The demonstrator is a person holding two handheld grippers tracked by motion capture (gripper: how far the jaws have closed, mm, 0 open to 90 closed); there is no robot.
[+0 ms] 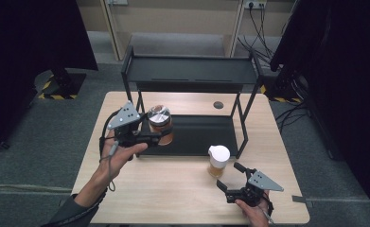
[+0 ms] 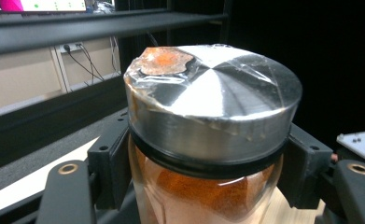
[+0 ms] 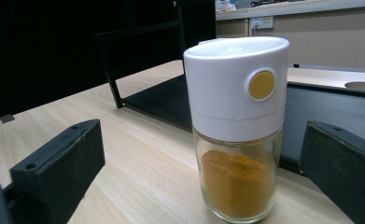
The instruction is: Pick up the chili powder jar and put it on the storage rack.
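Silver-lidded jar (image 1: pixel 160 124) pinched by L gripper (image 1: pixel 162 135); R gripper (image 1: pixel 229 177) jaws spread nr white-capped jar (image 1: pixel 218 161).

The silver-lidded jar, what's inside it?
Through the glass of the jar, orange-red powder shows below the silver lid. The left gripper covers its sides, so the fill level is hidden.

The high view looks forward and down over the table (image 1: pixel 173 189). The left gripper view sits very close to a steel-lidded jar (image 2: pixel 208 121), centre frame; the right gripper view faces a white-capped jar (image 3: pixel 236 126) from near, low over the tabletop; both jars appear mid-frame from above
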